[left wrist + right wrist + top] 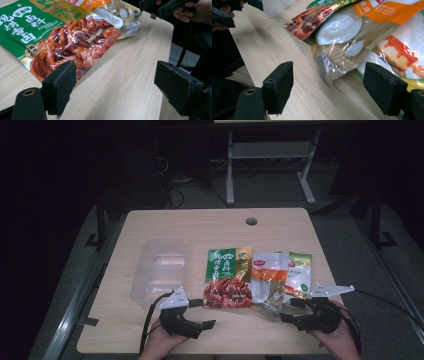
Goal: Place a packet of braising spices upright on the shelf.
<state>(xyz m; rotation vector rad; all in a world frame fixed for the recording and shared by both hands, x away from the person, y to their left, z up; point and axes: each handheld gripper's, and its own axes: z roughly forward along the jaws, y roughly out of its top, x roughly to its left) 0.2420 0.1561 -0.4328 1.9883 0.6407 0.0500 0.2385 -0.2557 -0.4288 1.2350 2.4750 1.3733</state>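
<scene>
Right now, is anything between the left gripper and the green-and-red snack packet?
Nothing visible. The left gripper is open, with only bare table between it and the green-and-red snack packet, whose near corner lies beside one jaw.

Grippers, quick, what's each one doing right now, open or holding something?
Left gripper: open, holding nothing.
Right gripper: open, holding nothing.

Dim room, grey floor [270, 190], white metal frame [270, 155] behind.
</scene>
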